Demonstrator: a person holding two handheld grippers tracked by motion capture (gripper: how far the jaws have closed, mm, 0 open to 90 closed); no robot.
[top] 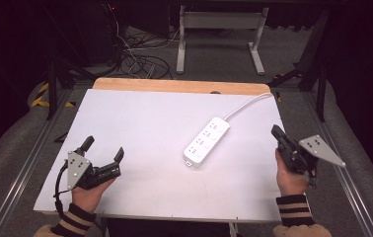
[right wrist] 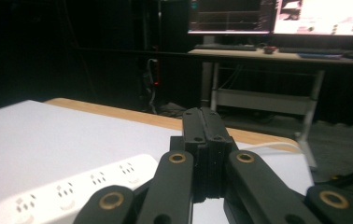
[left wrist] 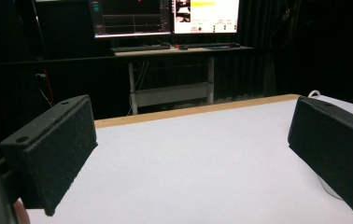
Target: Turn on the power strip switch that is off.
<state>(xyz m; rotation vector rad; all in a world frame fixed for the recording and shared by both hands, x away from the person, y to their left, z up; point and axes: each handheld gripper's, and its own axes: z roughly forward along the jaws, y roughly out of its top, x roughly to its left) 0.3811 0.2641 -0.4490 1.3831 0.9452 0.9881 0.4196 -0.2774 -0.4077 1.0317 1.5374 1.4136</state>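
A white power strip (top: 206,141) lies flat on the white worktop (top: 140,123), right of centre, slanting with its cord (top: 247,103) running off toward the far right corner. Nothing touches it. The right tongs (top: 276,133) sit near the worktop's right edge, just right of the strip, jaws pressed together with nothing between them; in the right gripper view the strip (right wrist: 72,191) lies just left of them. The left tongs (top: 103,147) rest at the near left, well apart from the strip, jaws spread wide and empty.
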